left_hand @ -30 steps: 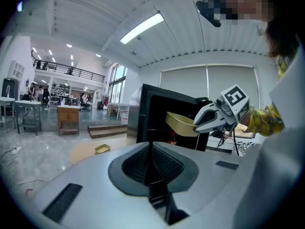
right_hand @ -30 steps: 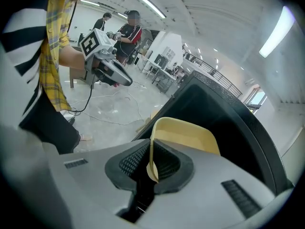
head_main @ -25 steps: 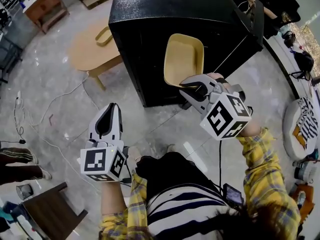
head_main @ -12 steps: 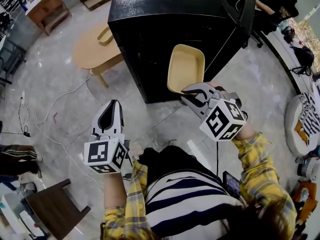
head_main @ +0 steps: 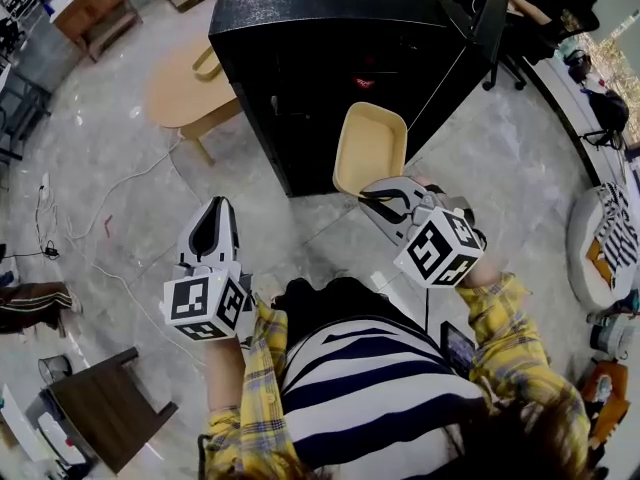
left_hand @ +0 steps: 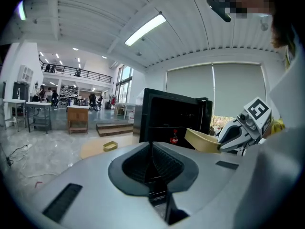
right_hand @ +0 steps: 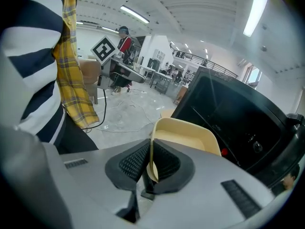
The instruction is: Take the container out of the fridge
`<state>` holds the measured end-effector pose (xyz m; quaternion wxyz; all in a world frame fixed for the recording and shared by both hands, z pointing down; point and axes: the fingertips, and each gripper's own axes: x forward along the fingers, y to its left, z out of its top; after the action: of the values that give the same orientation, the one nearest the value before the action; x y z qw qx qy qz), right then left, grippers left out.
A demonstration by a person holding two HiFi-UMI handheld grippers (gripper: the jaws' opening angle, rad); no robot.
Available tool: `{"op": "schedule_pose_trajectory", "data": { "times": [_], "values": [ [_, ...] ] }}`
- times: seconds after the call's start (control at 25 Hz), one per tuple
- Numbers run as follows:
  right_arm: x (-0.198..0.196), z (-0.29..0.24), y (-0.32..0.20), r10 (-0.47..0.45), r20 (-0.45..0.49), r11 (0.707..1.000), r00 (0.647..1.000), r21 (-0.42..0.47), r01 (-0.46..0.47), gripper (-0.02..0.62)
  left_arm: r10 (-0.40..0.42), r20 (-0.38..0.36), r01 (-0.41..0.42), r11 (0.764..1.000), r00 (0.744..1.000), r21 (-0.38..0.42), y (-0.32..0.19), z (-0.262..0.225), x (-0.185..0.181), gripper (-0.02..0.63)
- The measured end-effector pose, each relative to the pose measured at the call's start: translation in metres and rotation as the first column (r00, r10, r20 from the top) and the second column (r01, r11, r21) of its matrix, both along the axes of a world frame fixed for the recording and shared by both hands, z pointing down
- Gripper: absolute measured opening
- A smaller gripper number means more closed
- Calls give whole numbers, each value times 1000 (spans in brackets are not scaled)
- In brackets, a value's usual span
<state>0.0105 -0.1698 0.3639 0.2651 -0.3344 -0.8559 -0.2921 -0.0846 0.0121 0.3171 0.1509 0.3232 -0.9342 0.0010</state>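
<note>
A shallow cream-yellow container point(head_main: 370, 148) hangs in the air in front of the black fridge point(head_main: 330, 58), held by its near rim. My right gripper point(head_main: 372, 194) is shut on that rim; in the right gripper view the container point(right_hand: 188, 140) rises from between the pads, and the right gripper point(right_hand: 151, 166) pinches its wall. My left gripper point(head_main: 211, 236) is lower left over the floor, jaws together, holding nothing. In the left gripper view the left gripper point(left_hand: 152, 168) points toward the fridge point(left_hand: 174, 123), with the container point(left_hand: 202, 141) at right.
The fridge door point(head_main: 490, 23) stands open at the right; a red-labelled item point(left_hand: 175, 136) sits inside. A round wooden table point(head_main: 190, 88) with a small yellow dish point(head_main: 205, 65) stands left of the fridge. Cables point(head_main: 90, 238) cross the floor. A dark stool point(head_main: 105, 408) is lower left.
My right gripper has carried the container slightly back and down from the fridge opening. The left gripper has barely moved.
</note>
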Motion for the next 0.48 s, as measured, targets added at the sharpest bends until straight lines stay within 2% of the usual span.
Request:
{"op": "schedule_pose_trajectory", "data": {
  "times": [0.48],
  "values": [
    [5, 9, 4, 17, -25, 999, 1000, -42, -18, 40, -16, -26, 16, 1000, 1000, -6, 4, 7, 5, 35]
  ]
}}
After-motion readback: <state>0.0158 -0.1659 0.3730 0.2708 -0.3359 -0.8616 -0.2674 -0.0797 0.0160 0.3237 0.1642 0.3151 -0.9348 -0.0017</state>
